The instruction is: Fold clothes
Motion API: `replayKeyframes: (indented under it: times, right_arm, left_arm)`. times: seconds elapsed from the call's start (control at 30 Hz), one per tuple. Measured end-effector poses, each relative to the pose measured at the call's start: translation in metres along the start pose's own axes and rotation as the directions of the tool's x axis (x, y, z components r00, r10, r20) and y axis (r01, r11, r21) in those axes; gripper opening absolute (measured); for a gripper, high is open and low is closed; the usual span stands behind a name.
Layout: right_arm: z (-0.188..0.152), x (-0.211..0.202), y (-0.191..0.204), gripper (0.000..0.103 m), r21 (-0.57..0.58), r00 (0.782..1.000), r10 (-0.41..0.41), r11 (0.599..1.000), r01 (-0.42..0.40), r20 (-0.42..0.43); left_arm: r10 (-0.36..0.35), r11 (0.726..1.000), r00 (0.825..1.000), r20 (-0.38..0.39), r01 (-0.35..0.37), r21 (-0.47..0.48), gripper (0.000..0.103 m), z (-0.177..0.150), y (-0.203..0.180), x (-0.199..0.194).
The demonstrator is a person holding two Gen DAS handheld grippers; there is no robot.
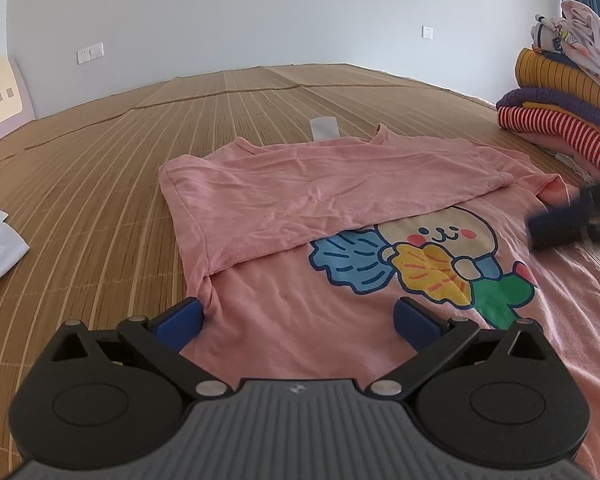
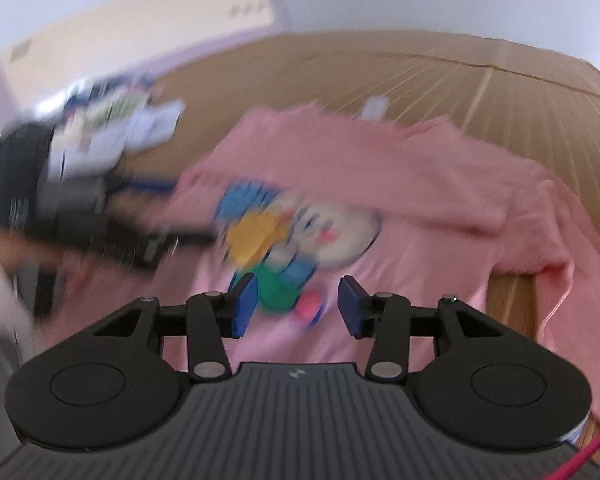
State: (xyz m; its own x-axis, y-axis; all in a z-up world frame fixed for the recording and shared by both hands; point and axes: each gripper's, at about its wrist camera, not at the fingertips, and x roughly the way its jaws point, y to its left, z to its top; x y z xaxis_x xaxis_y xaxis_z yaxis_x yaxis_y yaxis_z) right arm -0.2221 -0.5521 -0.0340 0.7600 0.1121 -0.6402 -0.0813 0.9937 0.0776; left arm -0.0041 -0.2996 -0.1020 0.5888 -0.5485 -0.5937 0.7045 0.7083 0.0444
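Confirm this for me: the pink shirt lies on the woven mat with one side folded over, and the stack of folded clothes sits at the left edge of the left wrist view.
Not quite. The pink shirt does lie on the woven mat, one side folded over, but the stack of folded clothes sits at the right edge of the left wrist view.

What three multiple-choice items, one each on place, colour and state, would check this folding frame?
1. Where does the stack of folded clothes sit in the left wrist view?
A. far right
B. far left
C. on the shirt

2. What colour is the shirt?
A. white
B. pink
C. green

3. How does the left claw stand?
A. shut on the shirt
B. open above the shirt
C. shut on the mat

Key: 1 A, the stack is at the right edge on the mat. 2 B, pink cloth with a cartoon print. 3 B, its blue pads stand wide apart with nothing pinched.
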Motion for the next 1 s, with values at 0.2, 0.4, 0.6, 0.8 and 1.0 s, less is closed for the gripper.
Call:
replayKeyframes:
  times: [0.2,0.4,0.6,0.8,1.0]
  right_arm:
    - [-0.029,-0.039,0.017,0.056,-0.144,0.955,-0.292,0.945,0.295,0.04]
    - [-0.046,-0.055,0.039,0.056,-0.059,0.993,-0.08,0.995,0.085,0.086]
    - [-0.053,-0.023,0.067,0.057,-0.047,0.998,-0.024,0.999,0.027,0.059]
    - [-0.054,-0.023,0.065,0.061,-0.019,0.996,0.01,1.0,-0.009,0.094]
    - [-0.057,-0.032,0.066,0.064,-0.018,0.997,-0.005,1.0,0.007,0.083]
  left_arm:
    - [0.002,1.0,1.0,0.003,-0.001,-0.002,0.103,-0.001,-0.001,-0.001]
    - [0.003,1.0,1.0,0.002,-0.003,0.001,0.103,-0.001,-0.001,-0.001]
    - [0.017,1.0,0.996,0.084,-0.017,0.001,0.103,0.002,0.008,-0.023]
    - [-0.07,0.997,0.992,0.107,0.074,-0.034,0.103,0.005,0.034,-0.078]
    - [-0.152,0.986,0.988,-0.007,0.152,0.072,0.103,-0.017,0.02,-0.099]
